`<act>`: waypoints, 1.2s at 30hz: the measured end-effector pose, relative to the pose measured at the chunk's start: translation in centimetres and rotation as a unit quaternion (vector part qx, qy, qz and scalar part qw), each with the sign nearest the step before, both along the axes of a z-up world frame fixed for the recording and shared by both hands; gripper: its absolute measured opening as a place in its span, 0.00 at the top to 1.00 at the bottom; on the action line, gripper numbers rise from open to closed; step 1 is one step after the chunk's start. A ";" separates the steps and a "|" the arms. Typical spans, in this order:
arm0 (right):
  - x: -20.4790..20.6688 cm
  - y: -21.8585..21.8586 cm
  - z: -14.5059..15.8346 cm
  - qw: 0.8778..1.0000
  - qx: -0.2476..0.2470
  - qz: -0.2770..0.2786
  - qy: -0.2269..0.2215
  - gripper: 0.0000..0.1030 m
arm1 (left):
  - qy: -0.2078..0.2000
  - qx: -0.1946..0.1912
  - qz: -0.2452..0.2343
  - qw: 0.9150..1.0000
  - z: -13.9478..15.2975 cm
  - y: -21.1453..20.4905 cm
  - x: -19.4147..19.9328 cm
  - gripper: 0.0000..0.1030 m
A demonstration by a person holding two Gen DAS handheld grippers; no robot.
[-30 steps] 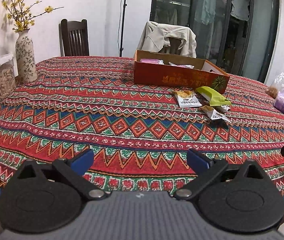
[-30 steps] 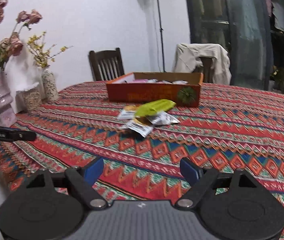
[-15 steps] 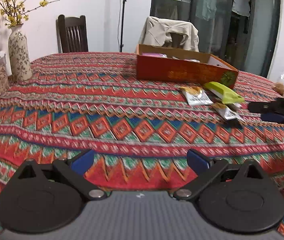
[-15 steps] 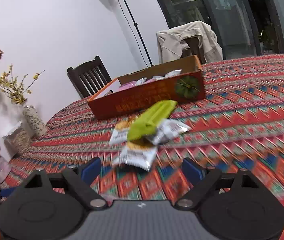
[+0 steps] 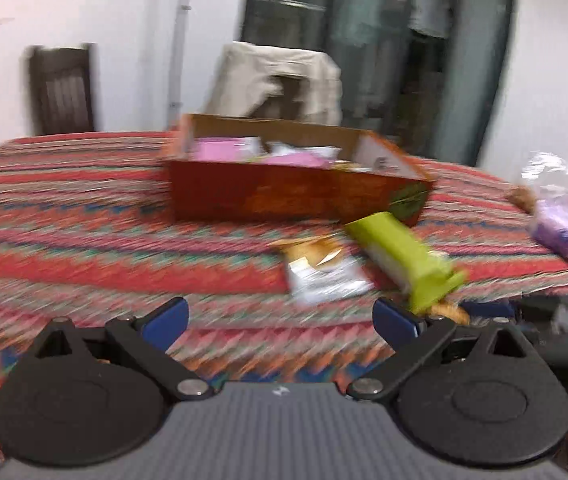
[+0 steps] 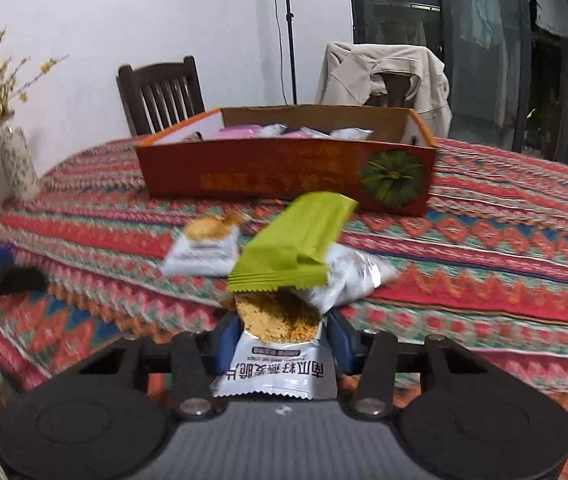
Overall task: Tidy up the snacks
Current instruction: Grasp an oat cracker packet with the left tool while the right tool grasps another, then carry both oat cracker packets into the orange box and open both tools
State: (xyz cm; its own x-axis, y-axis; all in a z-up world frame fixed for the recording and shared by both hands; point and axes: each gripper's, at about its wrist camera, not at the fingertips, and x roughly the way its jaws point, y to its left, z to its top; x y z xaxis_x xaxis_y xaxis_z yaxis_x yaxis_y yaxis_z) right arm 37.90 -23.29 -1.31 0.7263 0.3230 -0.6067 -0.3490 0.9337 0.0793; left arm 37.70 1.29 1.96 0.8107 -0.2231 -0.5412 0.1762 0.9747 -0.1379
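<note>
An orange cardboard box [image 6: 284,176] with several snack packs inside stands on the patterned tablecloth; it also shows in the left wrist view [image 5: 284,196]. In front of it lie a green pack [image 6: 300,244], a white pack [image 6: 203,248] and a silver pack [image 6: 356,276]. My right gripper [image 6: 277,340] is shut on a white-and-orange snack pack [image 6: 279,344] at the near end of the pile. My left gripper [image 5: 279,316] is open and empty, just short of the white pack [image 5: 324,276] and the green pack [image 5: 404,260].
A clear bag with a purple pack [image 5: 556,216] lies at the table's right side. A patterned vase [image 6: 15,160] stands at the left. A dark wooden chair [image 6: 163,92] and a chair draped with a beige jacket [image 6: 384,72] stand behind the table.
My right gripper moved in on the pile and closed on the white-and-orange pack. My left gripper moved forward and right towards the packs, still open.
</note>
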 end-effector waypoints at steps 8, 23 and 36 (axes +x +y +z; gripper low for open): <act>-4.1 -6.3 0.0 1.000 -0.020 -0.011 0.001 0.55 | 0.042 0.064 -0.003 0.997 -3.0 -5.6 9.1 0.13; -5.2 -7.8 0.0 1.000 0.014 0.006 -0.005 0.57 | 0.034 0.054 0.034 0.997 -1.6 -5.3 3.4 0.60; -12.1 -5.0 1.2 0.999 0.016 0.027 -0.011 0.57 | 0.002 -0.004 0.039 0.999 0.6 -0.4 -11.7 0.59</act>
State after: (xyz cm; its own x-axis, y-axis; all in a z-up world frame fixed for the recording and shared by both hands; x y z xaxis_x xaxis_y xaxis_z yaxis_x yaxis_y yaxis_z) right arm 25.81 -28.33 -0.10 0.7202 0.3814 -0.5796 -0.4010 0.9105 0.1008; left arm 26.03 0.92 2.60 0.8232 -0.1632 -0.5438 0.0991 0.9844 -0.1454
